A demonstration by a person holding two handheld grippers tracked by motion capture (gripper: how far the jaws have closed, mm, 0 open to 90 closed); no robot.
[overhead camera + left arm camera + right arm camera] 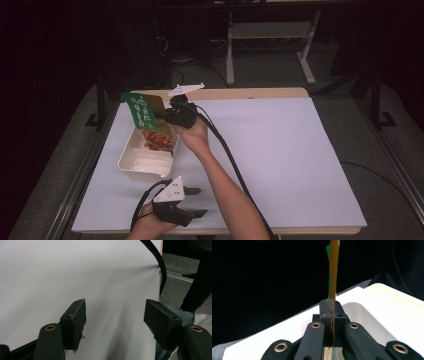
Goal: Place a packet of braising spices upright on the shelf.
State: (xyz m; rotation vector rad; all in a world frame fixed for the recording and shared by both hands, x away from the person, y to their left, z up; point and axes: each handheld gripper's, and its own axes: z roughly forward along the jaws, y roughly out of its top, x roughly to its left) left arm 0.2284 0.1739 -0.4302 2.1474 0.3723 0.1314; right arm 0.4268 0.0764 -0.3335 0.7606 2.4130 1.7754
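Both tongs we see in the high view. Our right gripper [161, 115] is clamped on the edge of a green food pouch [145, 120] and holds it above the far end of a cream tray [131, 159], which lies near the left edge of the desk [280, 160]. The pouch is tilted, with its lower part, printed with a brown dish, over the tray. Our left gripper [199, 202] is near the front edge of the desk, its jaws apart and holding nothing.

From the left gripper view, the left gripper [115, 322] has its two black jaws standing wide over the bare white desk [62, 270].

From the right gripper view, the right gripper [331, 312] pinches the pouch [334, 272], seen edge-on and upright, with the tray [387, 312] behind it.
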